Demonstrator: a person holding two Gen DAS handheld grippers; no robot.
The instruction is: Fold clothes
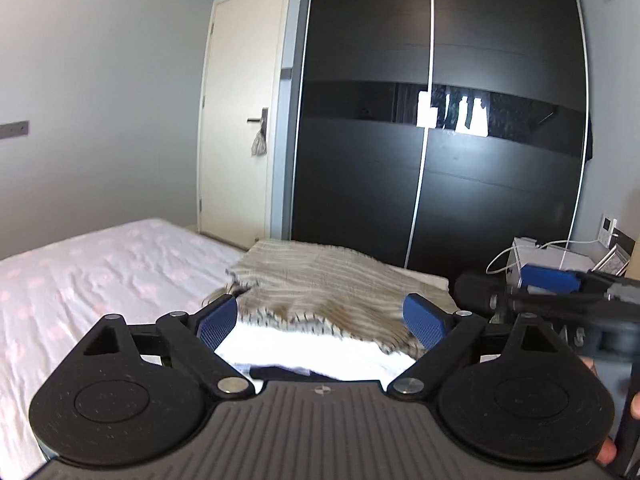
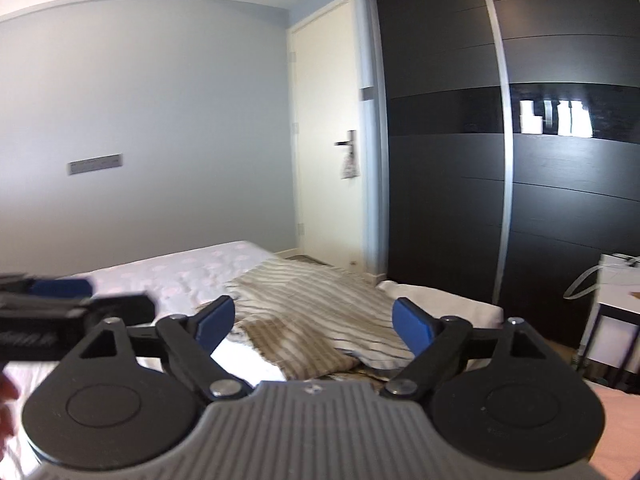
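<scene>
Both the left gripper (image 1: 320, 320) and the right gripper (image 2: 316, 326) gape empty over the striped garment (image 1: 320, 284) (perhaps a scarf); only the left view shows the cabled box (image 1: 548, 256).

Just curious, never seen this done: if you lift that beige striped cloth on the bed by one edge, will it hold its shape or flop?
Probably flop: the beige striped woven cloth already lies rumpled. It looks light, with a frayed fringe that may snag.

Black wardrobe (image 1: 440, 140) beside cream door (image 1: 244, 120) (handle visible).
</scene>
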